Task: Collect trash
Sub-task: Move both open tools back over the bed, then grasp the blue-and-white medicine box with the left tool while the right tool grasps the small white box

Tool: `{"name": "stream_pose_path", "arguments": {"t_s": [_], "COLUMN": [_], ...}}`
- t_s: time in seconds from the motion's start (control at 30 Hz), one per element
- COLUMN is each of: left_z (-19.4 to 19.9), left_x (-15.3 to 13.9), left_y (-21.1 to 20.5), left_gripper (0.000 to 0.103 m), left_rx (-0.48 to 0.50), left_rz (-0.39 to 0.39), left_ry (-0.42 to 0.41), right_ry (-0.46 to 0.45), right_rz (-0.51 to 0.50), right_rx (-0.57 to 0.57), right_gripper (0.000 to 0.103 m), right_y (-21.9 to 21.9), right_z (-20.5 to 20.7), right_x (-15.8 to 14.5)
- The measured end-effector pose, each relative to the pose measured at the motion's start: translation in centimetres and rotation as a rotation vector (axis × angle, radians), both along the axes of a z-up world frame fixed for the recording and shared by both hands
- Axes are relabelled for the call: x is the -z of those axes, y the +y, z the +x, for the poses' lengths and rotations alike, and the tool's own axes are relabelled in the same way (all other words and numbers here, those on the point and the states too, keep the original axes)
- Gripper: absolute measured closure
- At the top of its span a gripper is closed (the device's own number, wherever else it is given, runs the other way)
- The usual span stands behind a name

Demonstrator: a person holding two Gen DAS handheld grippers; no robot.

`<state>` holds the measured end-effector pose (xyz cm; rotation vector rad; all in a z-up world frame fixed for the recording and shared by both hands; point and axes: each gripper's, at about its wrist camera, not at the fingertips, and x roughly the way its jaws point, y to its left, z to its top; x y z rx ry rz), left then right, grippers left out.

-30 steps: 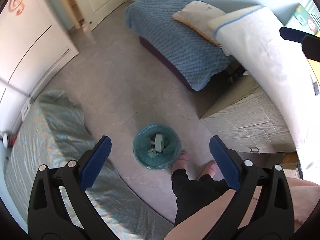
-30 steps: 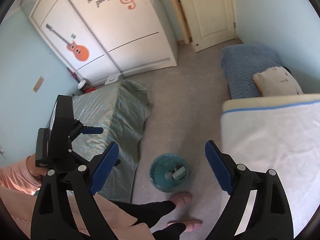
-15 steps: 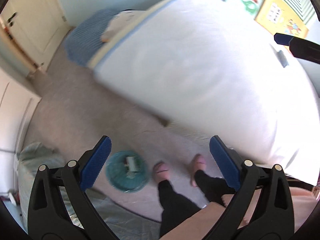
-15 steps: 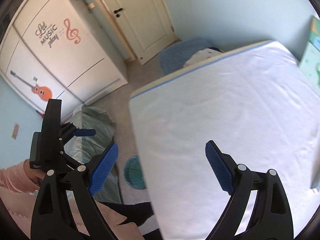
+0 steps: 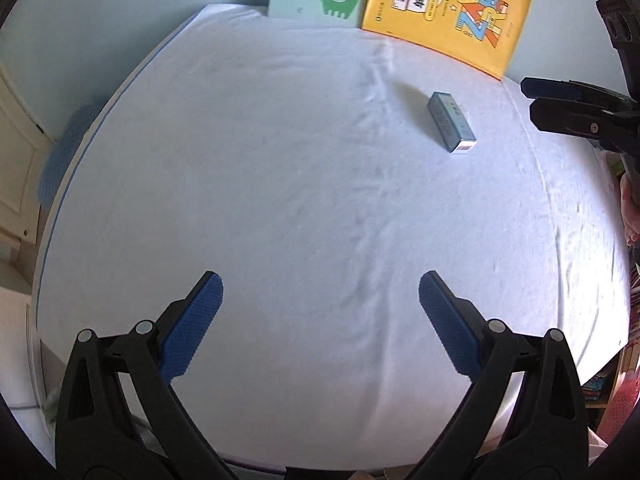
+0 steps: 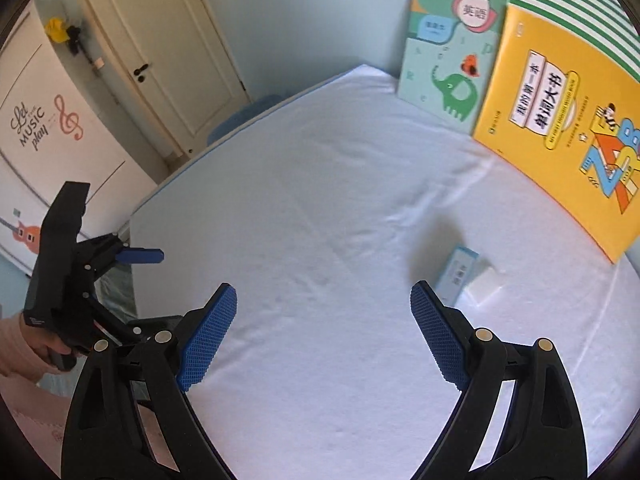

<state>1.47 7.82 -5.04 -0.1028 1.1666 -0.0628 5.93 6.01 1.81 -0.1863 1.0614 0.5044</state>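
1. left wrist view: we see our left gripper [image 5: 320,316] with its blue pads spread wide and nothing between them, hanging over the white bed sheet [image 5: 280,200].
2. the small grey-blue box [image 5: 451,127] is the trash we judge is next; it lies flat on the sheet, well ahead and to the right, near the yellow book [image 5: 448,12] leaning at the wall.
3. right wrist view: our right gripper [image 6: 324,332] is also released and empty, and the box [image 6: 456,270] sits just beyond its right pad, beside a white patch we cannot identify.
4. risk: the sheet is soft and wrinkled, so pads closing low could pinch fabric along with the box.
5. risk: a skewed approach may nudge the box towards the yellow book or tip the green book [image 6: 448,48].
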Motion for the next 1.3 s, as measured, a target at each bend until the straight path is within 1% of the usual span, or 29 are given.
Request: {"name": "stream_pose_path", "arguments": {"t_s": [0.17,0.3,0.5,0.6,0.7,0.8,0.87,0.9,0.97,1.03,1.17,1.23,1.27,1.3], "left_z": [4.5,7.7,11.9,13.5,15.2,16.9,17.9,18.4,19.2,19.9,20.4,20.5,20.5,20.5], "left_x": [-0.6,-0.1,0.9,1.7,3.1,4.2,4.8,5.2,5.9,6.5,6.9,6.9,6.9,6.8], "left_y": [-4.6,-8.0,-11.7,-13.0,-14.2,-15.0,-15.2,-15.2,-15.1,-15.0,-14.8,-14.9,-15.0,-15.1], "left_gripper": [0.007,0.007,0.007,0.007,0.007,0.007,0.008,0.008,0.008,0.013,0.018,0.023,0.023,0.028], "left_rx": [0.094,0.159,0.189,0.202,0.221,0.228,0.228,0.229,0.232,0.241,0.268,0.279,0.289,0.295], "left_rz": [0.03,0.064,0.075,0.068,0.051,0.049,0.048,0.047,0.039,0.043,0.036,0.035,0.041,0.043], "left_ry": [0.005,0.015,0.037,0.051,0.074,0.084,0.086,0.09,0.09,0.088,0.071,0.057,0.046,0.039], "right_ry": [-0.012,-0.006,0.02,0.029,0.033,0.033,0.026,0.02,0.007,-0.004,-0.032,-0.05,-0.058,-0.081], "right_rz": [-0.03,-0.057,-0.101,-0.134,-0.133,-0.136,-0.146,-0.156,-0.167,-0.168,-0.178,-0.2,-0.181,-0.173], "right_rx": [0.004,-0.019,-0.078,-0.138,-0.191,-0.25,-0.305,-0.326,-0.381,-0.437,-0.523,-0.548,-0.557,-0.561], "right_gripper": [0.015,0.015,0.015,0.015,0.016,0.017,0.017,0.019,0.021,0.022,0.022,0.028,0.032,0.038], "right_y": [-5.3,-8.6,-11.6,-12.0,-12.1,-12.0,-11.9,-11.9,-11.7,-11.4,-10.7,-10.4,-10.3,-10.3], "right_z": [1.2,2.6,4.7,5.4,6.3,7.4,8.1,8.3,8.7,9.1,9.3,9.5,9.5,9.5], "right_x": [0.1,0.9,3.4,4.8,6.1,7.4,8.4,8.7,9.4,10.1,11.2,11.9,12.0,11.9]}}
